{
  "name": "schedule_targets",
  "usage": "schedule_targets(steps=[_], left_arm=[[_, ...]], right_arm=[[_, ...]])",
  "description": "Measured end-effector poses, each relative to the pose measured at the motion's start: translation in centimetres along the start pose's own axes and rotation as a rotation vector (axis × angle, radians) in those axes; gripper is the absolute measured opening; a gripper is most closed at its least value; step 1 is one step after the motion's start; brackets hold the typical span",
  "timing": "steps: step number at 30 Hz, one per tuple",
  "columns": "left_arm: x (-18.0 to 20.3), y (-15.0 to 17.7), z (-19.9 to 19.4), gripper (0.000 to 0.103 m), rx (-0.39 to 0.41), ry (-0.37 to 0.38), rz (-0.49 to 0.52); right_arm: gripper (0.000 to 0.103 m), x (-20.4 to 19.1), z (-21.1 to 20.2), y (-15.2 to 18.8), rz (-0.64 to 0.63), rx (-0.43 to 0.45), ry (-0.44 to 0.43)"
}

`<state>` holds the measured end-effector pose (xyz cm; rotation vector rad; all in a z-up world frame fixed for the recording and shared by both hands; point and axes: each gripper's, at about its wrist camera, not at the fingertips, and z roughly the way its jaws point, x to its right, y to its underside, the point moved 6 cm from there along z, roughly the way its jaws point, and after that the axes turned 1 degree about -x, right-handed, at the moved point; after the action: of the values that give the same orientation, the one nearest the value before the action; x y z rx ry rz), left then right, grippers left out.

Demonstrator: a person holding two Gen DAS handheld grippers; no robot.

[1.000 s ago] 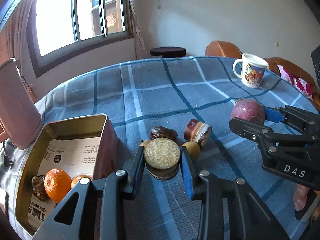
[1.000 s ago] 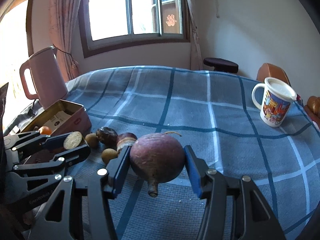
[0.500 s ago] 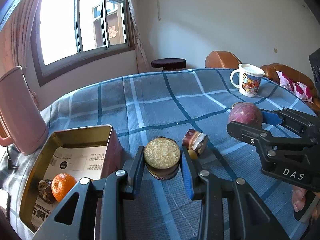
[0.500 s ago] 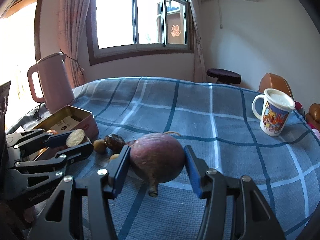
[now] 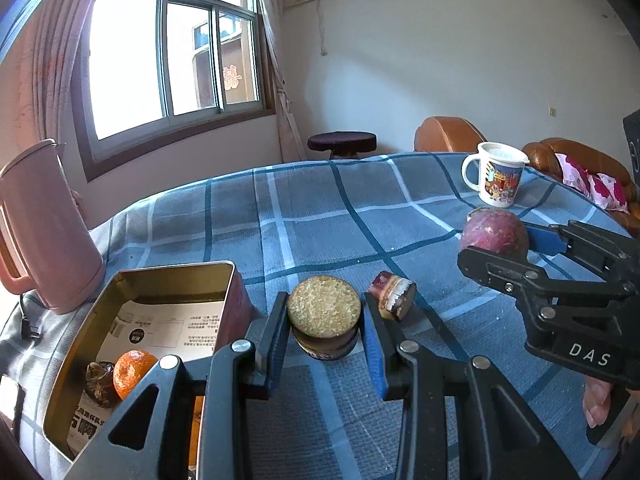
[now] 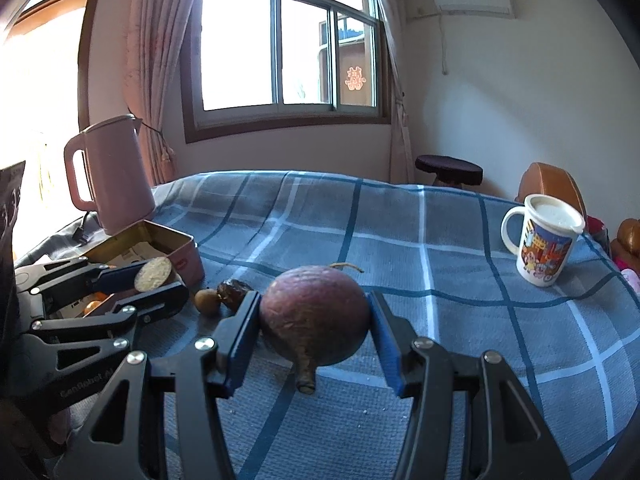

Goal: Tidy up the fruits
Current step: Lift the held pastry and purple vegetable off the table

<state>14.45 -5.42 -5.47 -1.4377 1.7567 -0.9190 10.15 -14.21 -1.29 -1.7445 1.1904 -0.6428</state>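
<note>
My left gripper [image 5: 325,326] is shut on a short cut piece of sweet potato [image 5: 324,312], pale cut face up, held above the blue checked tablecloth just right of the open metal tin [image 5: 176,276]. In the tin lie an orange [image 5: 132,372] and a dark date [image 5: 99,376]. My right gripper [image 6: 314,322] is shut on a round purple sweet potato [image 6: 314,316] with its stub pointing down; the left wrist view shows that potato [image 5: 494,234] at the right. Another cut piece [image 5: 392,294] lies on the cloth. A small round fruit [image 6: 206,300] and a date [image 6: 234,294] lie near the tin [image 6: 176,248].
A pink kettle [image 5: 44,224] stands left of the tin, its cord trailing on the cloth. A white printed mug [image 5: 496,178] stands at the far right of the table. A stool [image 5: 342,142] and brown leather seats [image 5: 448,134] are behind the table.
Both views have tilted upward, showing more wall and window. The grips on both pieces are unchanged, and the loose fruits on the cloth now sit partly hidden behind the left fingers.
</note>
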Motion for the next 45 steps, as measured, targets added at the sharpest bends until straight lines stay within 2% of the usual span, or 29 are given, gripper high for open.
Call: schedule_targets(steps=[45], left_arm=[[-0.8,-0.3,-2.8,0.036,0.148,-0.024,-0.041]], right_arm=[[0.056,-0.2,-2.5,-0.5,-0.023,0.136,0.001]])
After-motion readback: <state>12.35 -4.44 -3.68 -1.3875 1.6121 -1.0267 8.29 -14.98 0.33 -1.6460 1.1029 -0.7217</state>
